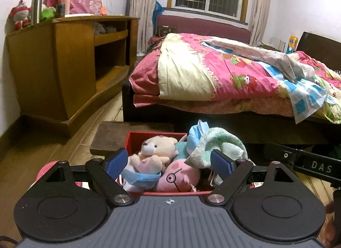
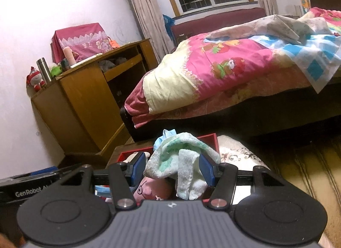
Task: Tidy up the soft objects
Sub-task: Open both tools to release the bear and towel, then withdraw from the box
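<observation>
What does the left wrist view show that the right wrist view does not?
Left only: the cream teddy bear in full inside the red box, with the left gripper open above the toys. Right only: the right gripper with its blue pads either side of the hanging white-and-green towel, and a patterned cushion beside the box. Both: the pink plush pig, the towel, the bed's pink quilt, the wooden cabinet.
</observation>
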Action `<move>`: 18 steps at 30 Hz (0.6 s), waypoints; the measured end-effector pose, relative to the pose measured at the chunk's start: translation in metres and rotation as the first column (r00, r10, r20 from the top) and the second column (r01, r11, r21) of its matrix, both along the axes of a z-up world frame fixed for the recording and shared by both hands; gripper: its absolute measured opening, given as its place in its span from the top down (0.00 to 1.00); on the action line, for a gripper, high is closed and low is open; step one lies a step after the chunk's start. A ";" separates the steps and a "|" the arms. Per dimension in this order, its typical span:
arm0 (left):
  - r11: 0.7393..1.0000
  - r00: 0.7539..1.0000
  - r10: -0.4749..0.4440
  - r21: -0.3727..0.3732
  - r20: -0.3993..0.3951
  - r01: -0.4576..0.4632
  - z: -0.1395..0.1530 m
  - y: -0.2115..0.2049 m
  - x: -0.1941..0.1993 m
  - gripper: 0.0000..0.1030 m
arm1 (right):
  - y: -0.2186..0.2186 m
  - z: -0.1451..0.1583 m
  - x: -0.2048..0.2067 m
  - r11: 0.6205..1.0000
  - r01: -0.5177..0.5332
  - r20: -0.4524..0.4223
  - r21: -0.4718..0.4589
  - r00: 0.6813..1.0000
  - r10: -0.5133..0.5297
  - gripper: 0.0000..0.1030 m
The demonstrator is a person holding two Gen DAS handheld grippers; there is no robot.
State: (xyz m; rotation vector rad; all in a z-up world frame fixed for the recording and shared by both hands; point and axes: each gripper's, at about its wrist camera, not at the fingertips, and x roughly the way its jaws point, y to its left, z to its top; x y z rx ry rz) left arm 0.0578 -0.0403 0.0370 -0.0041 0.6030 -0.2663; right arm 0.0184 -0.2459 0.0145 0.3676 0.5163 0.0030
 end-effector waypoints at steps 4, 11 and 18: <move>1.000 1.000 0.009 0.000 -0.007 -0.009 -0.003 0.003 -0.009 0.20 | 0.002 0.000 -0.008 1.000 -0.009 0.004 0.004 1.000 0.009 0.69; 1.000 1.000 0.011 -0.003 -0.025 -0.011 -0.009 0.007 -0.024 0.20 | 0.006 -0.003 -0.020 1.000 -0.015 0.000 0.013 1.000 0.015 0.69; 1.000 0.999 0.010 0.001 -0.034 -0.010 -0.012 0.011 -0.039 0.20 | 0.015 -0.006 -0.035 0.999 -0.036 -0.008 0.010 0.999 0.036 0.69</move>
